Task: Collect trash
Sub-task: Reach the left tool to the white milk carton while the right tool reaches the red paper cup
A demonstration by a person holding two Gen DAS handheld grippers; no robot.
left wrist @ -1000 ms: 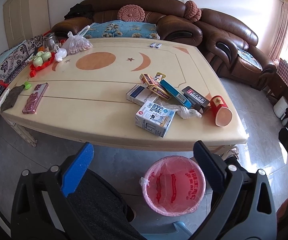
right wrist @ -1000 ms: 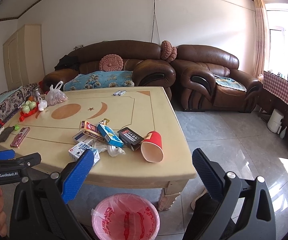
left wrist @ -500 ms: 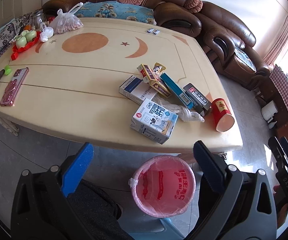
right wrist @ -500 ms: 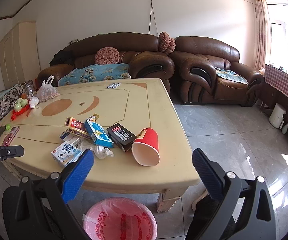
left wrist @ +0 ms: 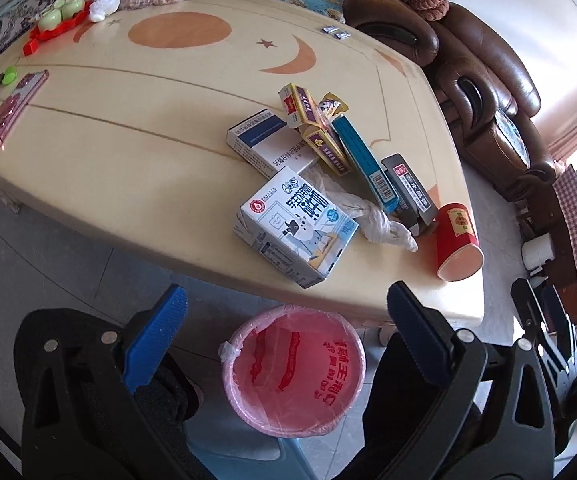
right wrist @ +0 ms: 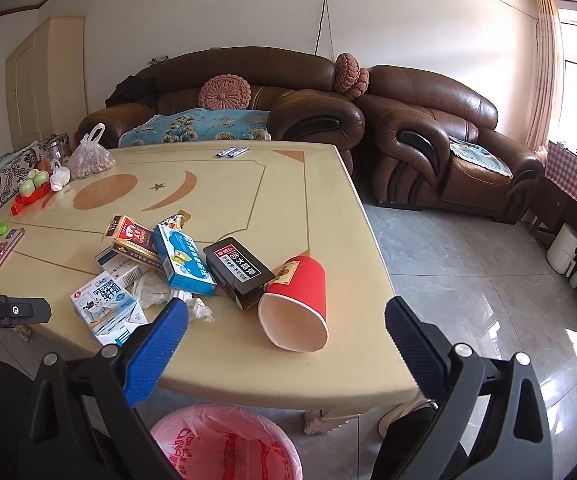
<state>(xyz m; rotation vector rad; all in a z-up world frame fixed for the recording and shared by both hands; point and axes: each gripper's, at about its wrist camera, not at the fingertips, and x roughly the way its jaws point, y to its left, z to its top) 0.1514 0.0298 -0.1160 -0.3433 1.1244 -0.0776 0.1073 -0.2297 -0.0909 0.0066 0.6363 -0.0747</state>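
A pile of trash lies near the table's front edge: a white milk carton (left wrist: 294, 226) (right wrist: 106, 308), crumpled white tissue (left wrist: 372, 220), a blue box (right wrist: 182, 260), a black box (right wrist: 240, 270), a red-gold box (right wrist: 132, 236), a white-blue box (left wrist: 266, 142) and a tipped red paper cup (left wrist: 456, 246) (right wrist: 294, 304). A pink-lined trash bin (left wrist: 294, 366) (right wrist: 224, 446) stands on the floor below. My left gripper (left wrist: 286, 310) is open, above the bin, short of the carton. My right gripper (right wrist: 286, 320) is open, just in front of the cup.
The cream table (right wrist: 288, 200) also carries a pink phone (left wrist: 12, 110), a bag of nuts (right wrist: 90, 160), green fruit on a red tray (right wrist: 32, 188) and two small packets (right wrist: 232, 152). Brown leather sofas (right wrist: 428, 140) stand behind. Grey tiled floor lies to the right.
Both grippers have moved forward and closer to the trash pile; the left view now looks down more steeply on the carton and bin. Both stay open.
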